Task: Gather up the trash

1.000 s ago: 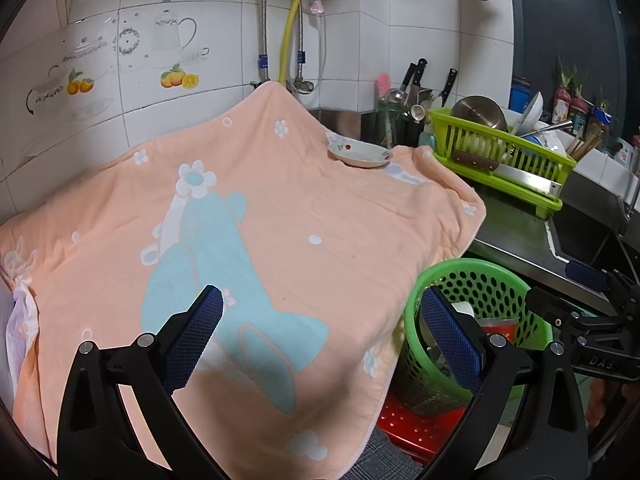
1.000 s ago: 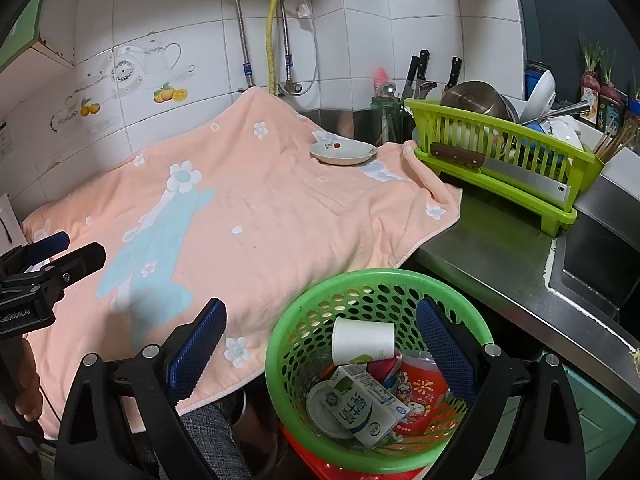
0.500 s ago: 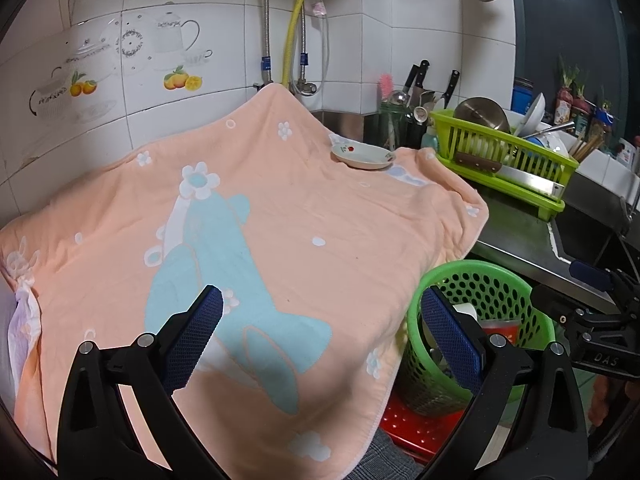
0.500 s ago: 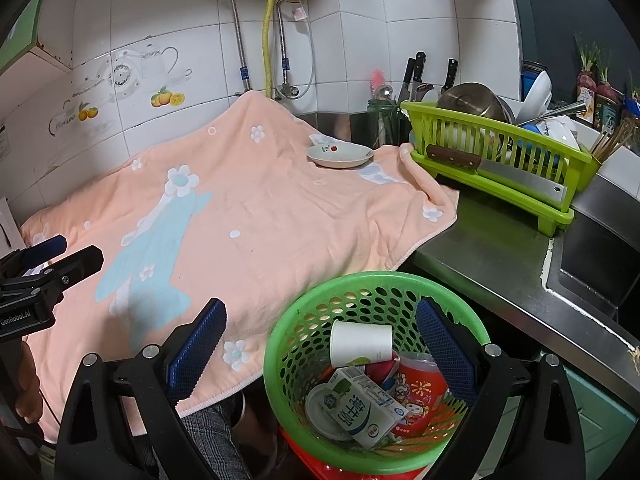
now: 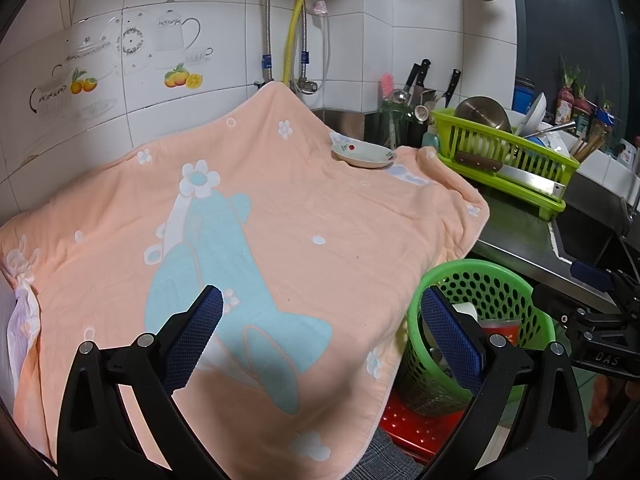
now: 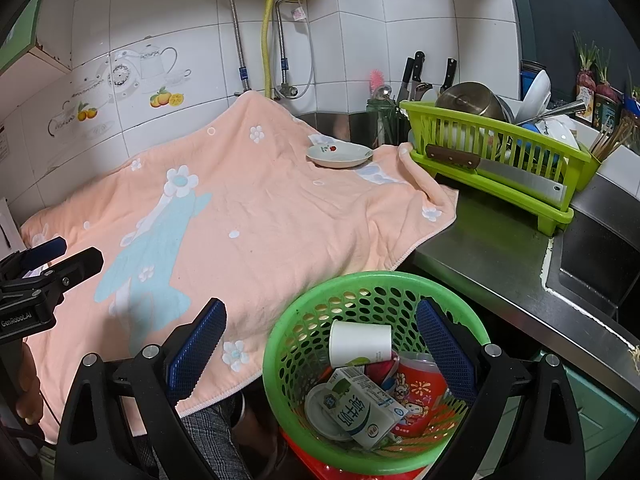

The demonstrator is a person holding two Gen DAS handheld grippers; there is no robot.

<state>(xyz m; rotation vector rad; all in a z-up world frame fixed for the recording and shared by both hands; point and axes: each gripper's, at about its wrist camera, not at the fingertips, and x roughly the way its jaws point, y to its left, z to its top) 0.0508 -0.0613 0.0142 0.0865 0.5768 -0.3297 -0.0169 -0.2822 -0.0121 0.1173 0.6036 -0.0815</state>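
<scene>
A green perforated basket (image 6: 288, 344) stands below the counter's front edge on a red stool. Inside it lie a white paper cup (image 6: 360, 343), a milk carton (image 6: 360, 408), a red printed cup (image 6: 420, 388) and a round lid (image 6: 320, 408). My right gripper (image 6: 320, 348) hovers open just above the basket with nothing between its fingers. My left gripper (image 5: 322, 336) is open and empty over the near edge of the peach towel (image 5: 280, 232); the basket (image 5: 492, 280) sits to its right. A small white dish (image 5: 363, 155) rests on the towel's far corner.
A green dish rack (image 6: 500, 160) with a cleaver, pots and bowls stands at the right on the steel counter (image 6: 492, 248). Knives and utensils (image 6: 416, 76) stand behind it. A sink (image 6: 600, 264) lies at far right. Pipes run up the tiled wall.
Both views have pulled back and tilted up slightly; basket and towel sit a little lower in frame. Both grippers stay open and empty.
</scene>
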